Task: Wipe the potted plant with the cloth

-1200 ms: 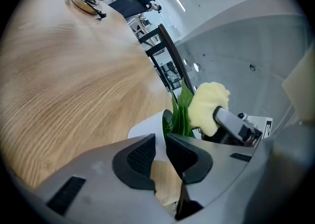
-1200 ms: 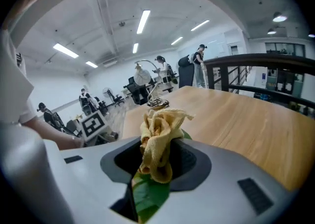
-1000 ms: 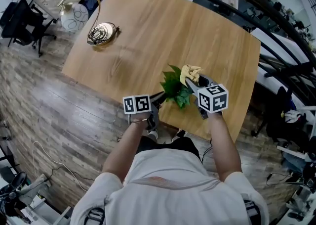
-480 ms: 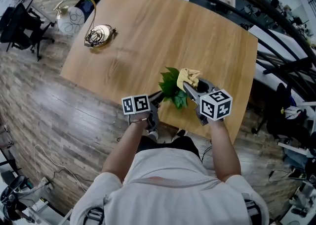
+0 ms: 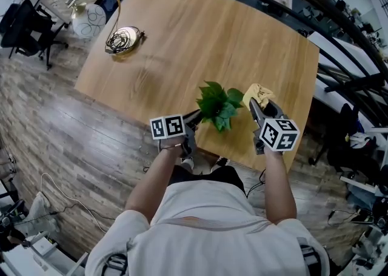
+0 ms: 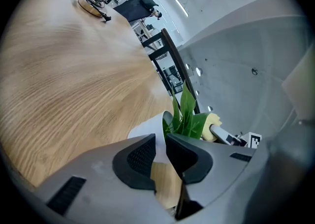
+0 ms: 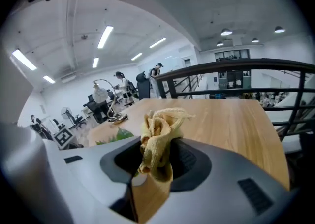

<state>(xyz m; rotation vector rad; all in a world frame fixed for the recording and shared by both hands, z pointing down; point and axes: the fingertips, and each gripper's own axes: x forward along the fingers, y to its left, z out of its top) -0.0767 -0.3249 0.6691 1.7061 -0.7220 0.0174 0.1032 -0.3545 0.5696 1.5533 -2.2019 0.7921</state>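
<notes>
Near the edge of the table, my left gripper pinches the potted plant, likely light and tippy, by its white rim, and my right gripper squeezes the soft cloth.

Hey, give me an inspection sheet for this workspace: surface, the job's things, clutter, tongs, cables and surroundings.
Surface: wooden table, light grain.
Job's things: potted plant near the front edge; yellow cloth to the right of its leaves.
Clutter: lamp at the far left corner.
Tongs: left tongs clamped on the pot's rim; right tongs clamped on the bunched cloth.
Cables: dark cord coiled on the lamp's base.
Surroundings: plank floor, black railing, office chair.
</notes>
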